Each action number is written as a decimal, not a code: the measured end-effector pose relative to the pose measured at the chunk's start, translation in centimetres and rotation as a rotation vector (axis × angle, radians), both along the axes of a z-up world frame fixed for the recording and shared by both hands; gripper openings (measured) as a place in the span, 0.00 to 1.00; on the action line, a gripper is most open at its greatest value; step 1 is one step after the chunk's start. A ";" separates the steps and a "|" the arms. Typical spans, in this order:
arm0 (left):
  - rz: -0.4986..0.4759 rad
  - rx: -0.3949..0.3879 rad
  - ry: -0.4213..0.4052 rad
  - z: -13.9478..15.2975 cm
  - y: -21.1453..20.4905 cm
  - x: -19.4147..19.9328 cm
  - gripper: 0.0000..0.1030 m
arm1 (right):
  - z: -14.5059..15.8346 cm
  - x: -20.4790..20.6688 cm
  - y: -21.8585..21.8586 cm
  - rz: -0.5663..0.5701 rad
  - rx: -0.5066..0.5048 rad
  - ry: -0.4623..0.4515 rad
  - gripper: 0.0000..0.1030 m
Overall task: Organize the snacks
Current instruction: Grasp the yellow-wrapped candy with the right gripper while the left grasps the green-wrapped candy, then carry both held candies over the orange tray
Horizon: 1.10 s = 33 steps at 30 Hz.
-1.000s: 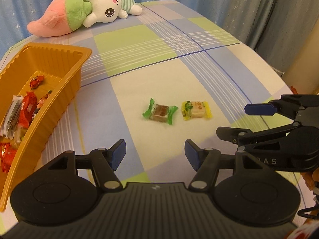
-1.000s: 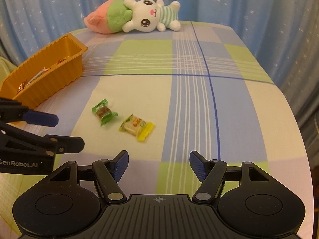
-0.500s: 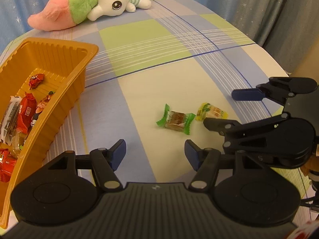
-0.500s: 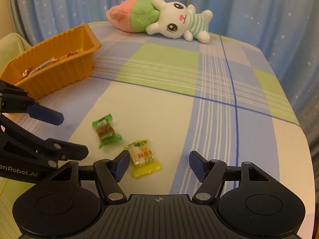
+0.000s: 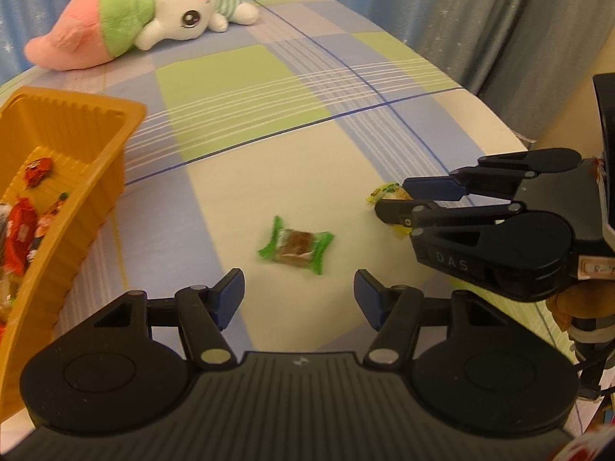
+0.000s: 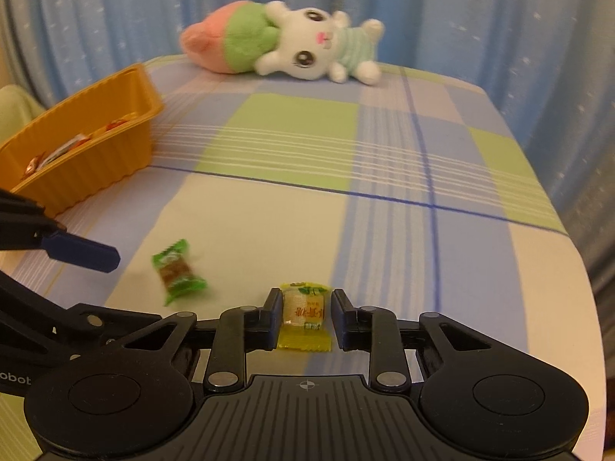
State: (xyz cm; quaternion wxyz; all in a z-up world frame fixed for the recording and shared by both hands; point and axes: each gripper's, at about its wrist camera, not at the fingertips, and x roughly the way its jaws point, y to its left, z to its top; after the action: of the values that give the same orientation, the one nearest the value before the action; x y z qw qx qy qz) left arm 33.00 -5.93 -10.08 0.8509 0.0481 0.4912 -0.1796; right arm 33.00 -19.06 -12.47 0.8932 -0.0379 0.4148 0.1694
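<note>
Candy in yellow wrapper (image 6: 305,309) sits between my right claw (image 6: 303,317), whose jaws are closing to lift it toward the orange tray (image 6: 103,161). My left claw (image 5: 298,294) hangs half open above the green-wrapped candy (image 5: 296,246), ready for it.

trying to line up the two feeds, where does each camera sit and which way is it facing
Left wrist: sits on the left gripper, angled down over the table; sees the green-wrapped candy, orange tray and right gripper; own open fingers show.
Right wrist: sits on the right gripper, angled down toward the plush rabbit; own fingers are closing around the yellow-wrapped candy; the left gripper's finger shows.
Shared: both candies, tray, rabbit, checked tablecloth.
</note>
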 end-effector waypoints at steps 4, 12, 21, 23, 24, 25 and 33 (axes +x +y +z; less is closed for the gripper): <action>-0.010 -0.019 0.007 -0.4 -0.6 0.8 0.46 | 0.1 -0.5 -1.6 -0.066 0.018 0.013 0.27; -0.027 -0.012 -0.017 -1.1 -2.0 2.7 0.46 | 0.3 -1.1 -2.7 -0.102 0.038 0.017 0.27; -0.044 0.053 -0.065 -1.6 -2.1 2.5 0.21 | 0.2 -1.0 -2.1 -0.114 0.017 0.011 0.27; -0.039 0.048 -0.059 -1.5 -1.8 2.4 0.18 | 0.2 -0.9 -1.9 -0.111 0.000 0.008 0.27; -0.035 0.049 -0.058 -1.5 -1.7 2.3 0.18 | 0.2 -0.9 -1.7 -0.109 -0.010 0.009 0.27; -0.032 0.051 -0.058 -1.4 -1.6 2.2 0.18 | 0.2 -0.9 -1.7 -0.109 -0.015 0.010 0.27; -0.001 0.044 -0.039 -1.3 -0.5 0.6 0.18 | 0.4 -1.5 -1.1 -0.087 -0.029 0.034 0.22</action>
State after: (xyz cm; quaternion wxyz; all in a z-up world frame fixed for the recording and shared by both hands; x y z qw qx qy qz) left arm 33.61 -6.39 -11.36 0.8589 0.0707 0.4785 -0.1683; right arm 31.52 -20.19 -12.03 0.8918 -0.0301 0.4337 0.1249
